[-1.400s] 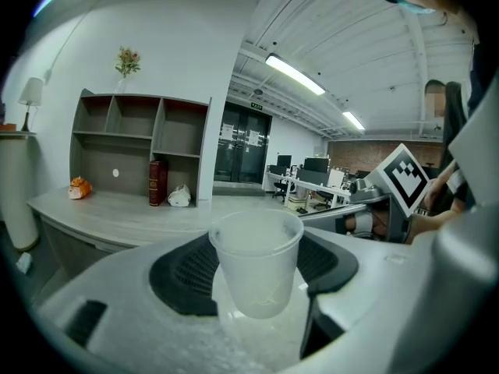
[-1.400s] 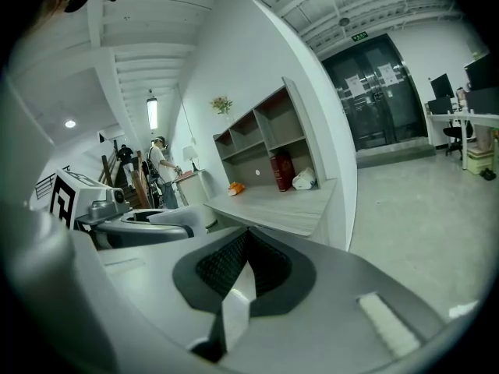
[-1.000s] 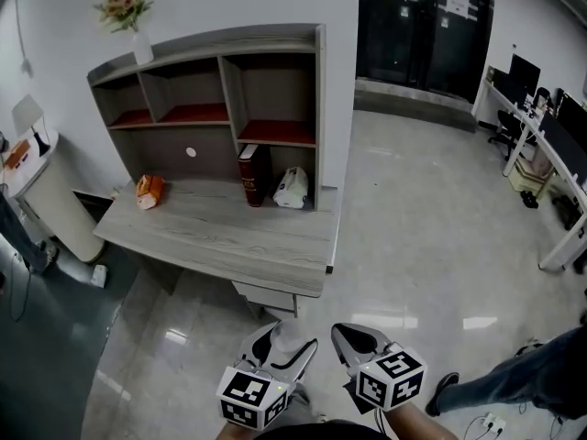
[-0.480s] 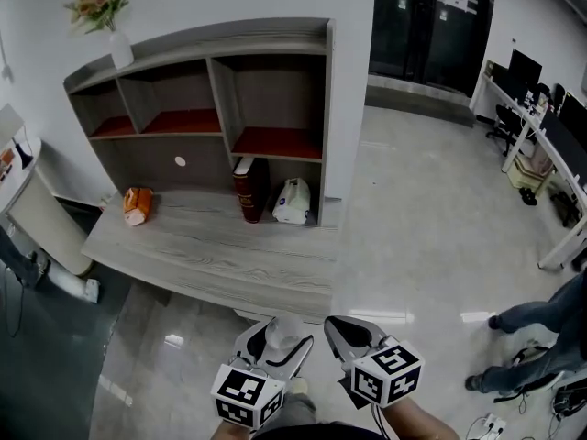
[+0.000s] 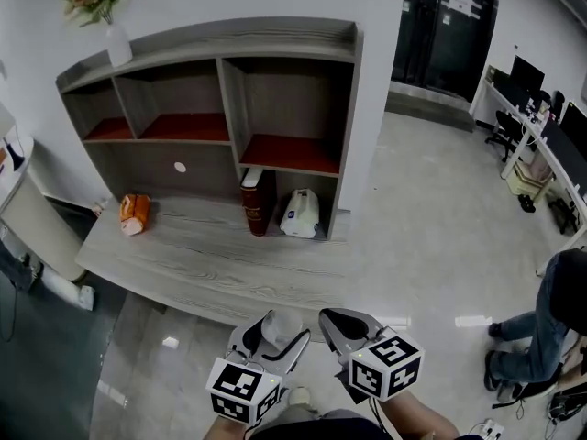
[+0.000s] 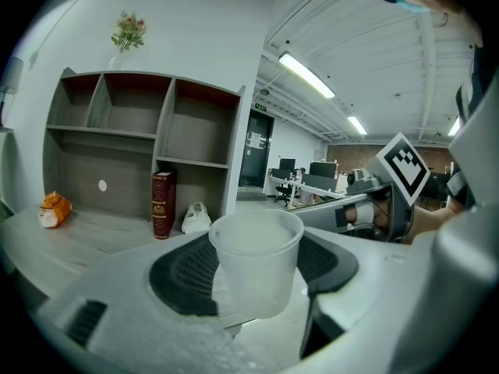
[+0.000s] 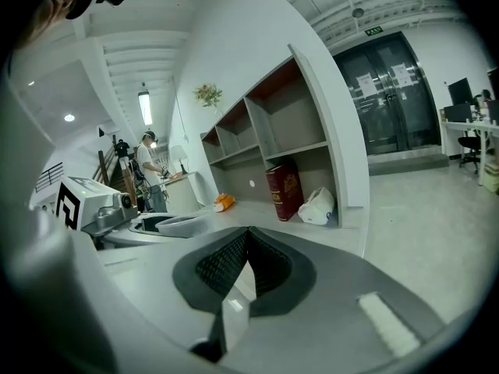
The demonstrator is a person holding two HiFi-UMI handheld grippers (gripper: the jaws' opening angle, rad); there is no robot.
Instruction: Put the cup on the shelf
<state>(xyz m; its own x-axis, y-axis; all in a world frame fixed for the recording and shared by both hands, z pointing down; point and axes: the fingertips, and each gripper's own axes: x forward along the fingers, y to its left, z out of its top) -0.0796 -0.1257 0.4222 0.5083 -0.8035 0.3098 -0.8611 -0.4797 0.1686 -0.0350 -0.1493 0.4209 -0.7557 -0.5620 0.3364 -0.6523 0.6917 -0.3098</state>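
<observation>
Holding: the left gripper has the cup clamped between its jaws, which stand fairly wide with a dark pad pressed to each side of the cup wall.
Cup: a translucent white plastic cup, upright with its mouth up. It is carried in the air in front of the worktop's front edge, well apart from the shelf.
Right gripper: the right gripper is just beside the left one. Its jaws are closed pad to pad with nothing between them, as the right gripper view shows.
Shelf: a grey shelf stands along the back edge of the worktop. It has red boards in its upper compartments, and every upper compartment is bare.
Book: a dark red book stands upright at the back of the worktop, in the lower right bay of the shelf.
Bag: a white bag lies just to the right of the book in the same bay, near the worktop's right back corner.
Packet: an orange packet lies near the left end of the worktop, towards the back edge.
Vase: a white vase of flowers stands on top of the shelf at its left end.
Surroundings: a person is on the glossy floor, far to the right.
</observation>
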